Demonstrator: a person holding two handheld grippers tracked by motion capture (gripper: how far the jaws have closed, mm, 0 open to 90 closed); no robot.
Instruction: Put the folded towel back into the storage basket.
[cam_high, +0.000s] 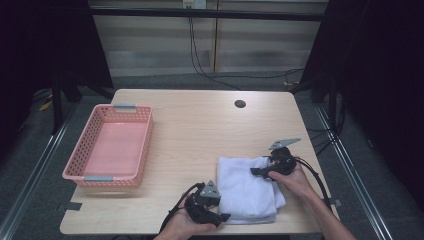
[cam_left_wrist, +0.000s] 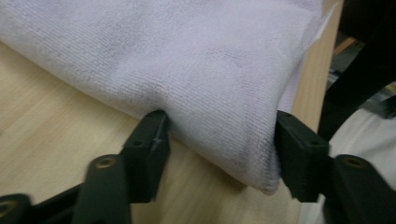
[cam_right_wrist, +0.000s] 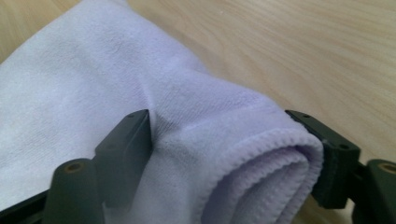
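- Left gripper (cam_high: 212, 206) — fingers (cam_left_wrist: 144, 144) clamped on the folded white towel's (cam_high: 246, 189) near-left corner.
- Right gripper (cam_high: 265, 169) — fingers (cam_right_wrist: 125, 144) clamped on the towel's far-right corner.
- Pink basket (cam_high: 80, 160) left of the towel, on the tabletop (cam_high: 200, 125).

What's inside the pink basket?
The pink plastic lattice basket holds nothing on its visible bare pink floor; its near wall hides a thin strip of floor behind it.

Each black tool (cam_high: 224, 218) has 2 ribbed jaws, brass screws, a grey triangular plate and black cable.
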